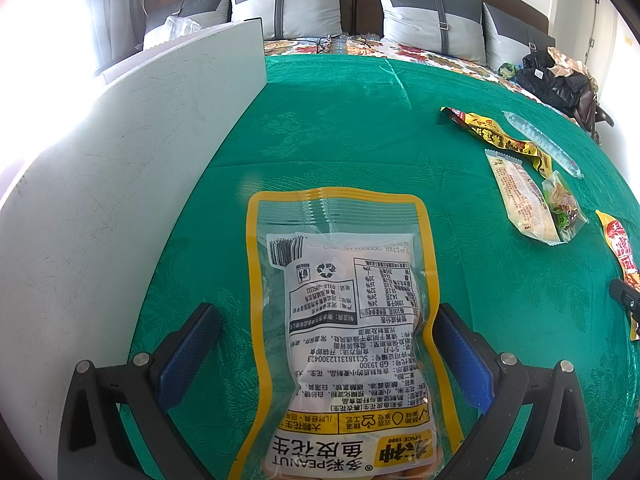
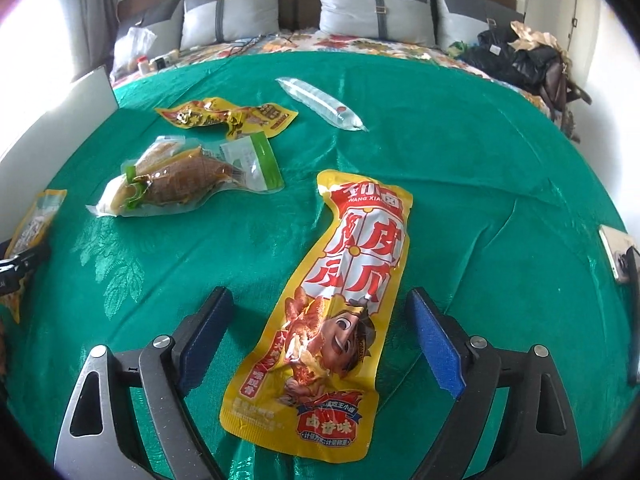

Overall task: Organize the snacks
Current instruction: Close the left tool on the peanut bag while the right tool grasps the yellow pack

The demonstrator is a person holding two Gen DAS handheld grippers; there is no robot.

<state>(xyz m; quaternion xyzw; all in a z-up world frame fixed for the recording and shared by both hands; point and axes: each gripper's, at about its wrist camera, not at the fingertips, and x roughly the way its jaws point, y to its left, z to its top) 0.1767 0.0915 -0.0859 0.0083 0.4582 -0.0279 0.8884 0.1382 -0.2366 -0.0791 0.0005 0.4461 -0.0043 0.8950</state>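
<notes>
Right gripper (image 2: 320, 316) fingers wide, straddling long yellow-red foil snack pouch (image 2: 336, 312) for pickup; left gripper (image 1: 328, 344) fingers wide around clear yellow-edged peanut bag (image 1: 344, 320)

- A bed spread with a shiny green patterned cloth (image 2: 460, 184) carries everything.
- A clear peanut bag with a yellow border (image 1: 344, 320) lies flat near a white board (image 1: 132, 200).
- A long yellow and red snack pouch (image 2: 332, 312) lies flat on the cloth.
- A clear vacuum pack of brown food with a green edge (image 2: 192, 180) rests partly on a pale packet.
- A crumpled yellow packet (image 2: 228, 116) and a clear tube-shaped pouch (image 2: 320, 104) lie farther back.
</notes>
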